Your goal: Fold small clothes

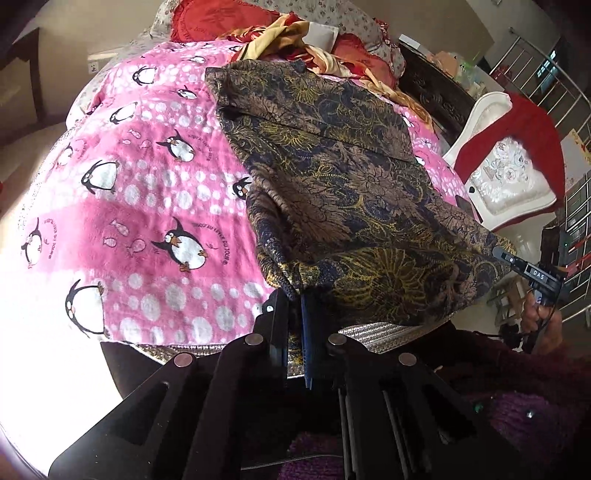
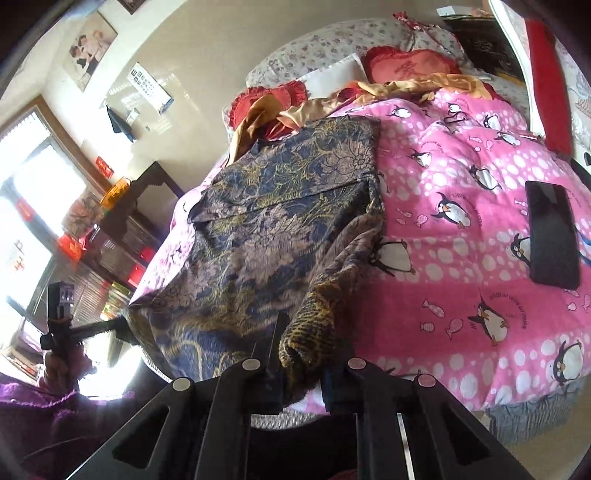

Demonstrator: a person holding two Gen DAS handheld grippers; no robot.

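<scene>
**Both grippers pinch near hem of floral garment on penguin blanket**

A dark floral garment (image 1: 332,173) in navy, gold and brown lies spread over a pink penguin-print blanket (image 1: 140,192), its near edge lifted off the bed. The left gripper (image 1: 295,314) has its fingers drawn close together on the garment's near corner, the cloth bunched just ahead of the blue-edged finger (image 1: 306,332). In the right wrist view, the right gripper (image 2: 301,373) holds the other near corner, a twisted fold of gold-patterned fabric hanging down between its fingers; the gap between them looks somewhat wider than the cloth, so how firmly it clamps is hard to judge from this angle.

From the left gripper, the garment runs forward and to the right, with a folded panel lying across its far part. Beyond it sit red cushions (image 1: 207,18) and a heap of gold and red fabric (image 1: 295,40) at the far end of the bed. To the right of the right gripper, a black phone (image 2: 552,236) rests flat on the blanket, well apart from the garment. Each wrist view catches the opposite gripper at the edge of the cloth, gripped by a hand (image 2: 61,365) emerging from a purple sleeve (image 2: 40,410).
</scene>
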